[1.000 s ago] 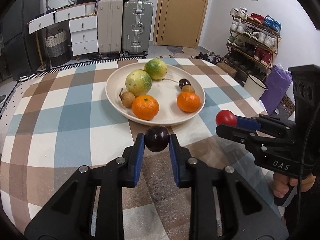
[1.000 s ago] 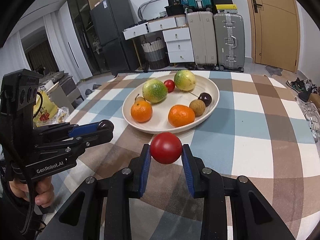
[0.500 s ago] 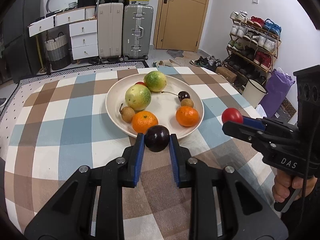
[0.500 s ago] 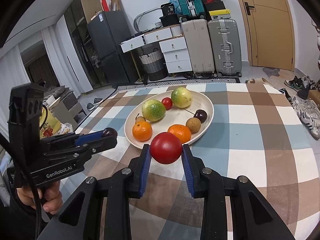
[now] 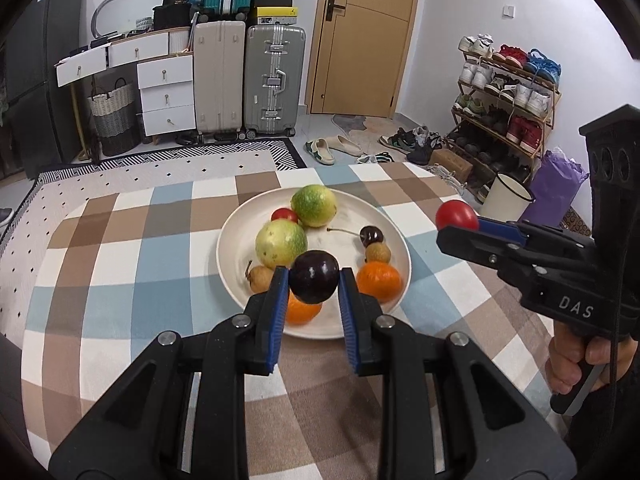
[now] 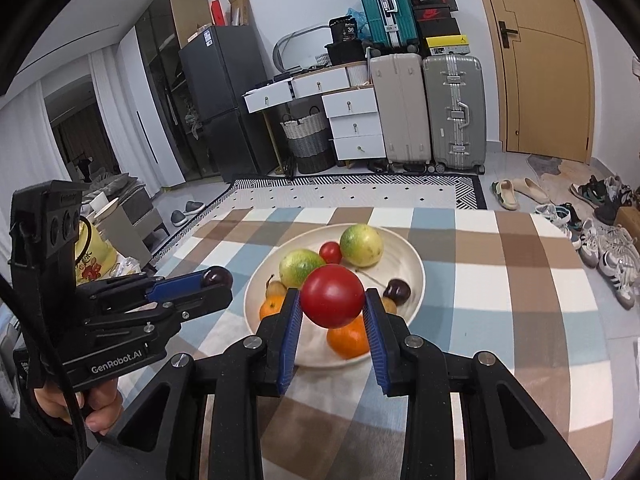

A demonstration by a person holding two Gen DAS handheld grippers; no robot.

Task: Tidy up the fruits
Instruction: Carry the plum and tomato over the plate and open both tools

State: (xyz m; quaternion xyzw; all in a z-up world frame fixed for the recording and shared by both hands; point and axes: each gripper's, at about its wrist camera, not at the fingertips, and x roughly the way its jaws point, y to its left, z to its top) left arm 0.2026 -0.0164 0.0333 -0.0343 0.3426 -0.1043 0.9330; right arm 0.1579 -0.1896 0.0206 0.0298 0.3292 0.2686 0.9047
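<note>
A dark plum (image 5: 314,277) is clamped between the blue pads of the left tool (image 5: 313,280) and is held above the near rim of the cream plate (image 5: 400,240). A red tomato (image 6: 332,296) is clamped in the right tool (image 6: 331,300), likewise raised over the plate. Two green-yellow fruits, two oranges (image 5: 379,282), a cherry (image 5: 372,235) and a small red fruit are seen lying in the plate, which is set on the checked counter (image 5: 132,280).

Both claws were black with blue ribbed pads and silver screws, the left claw (image 5: 313,284) marked "GenRobot.AI", the right claw (image 6: 332,302) "DAS".
</note>
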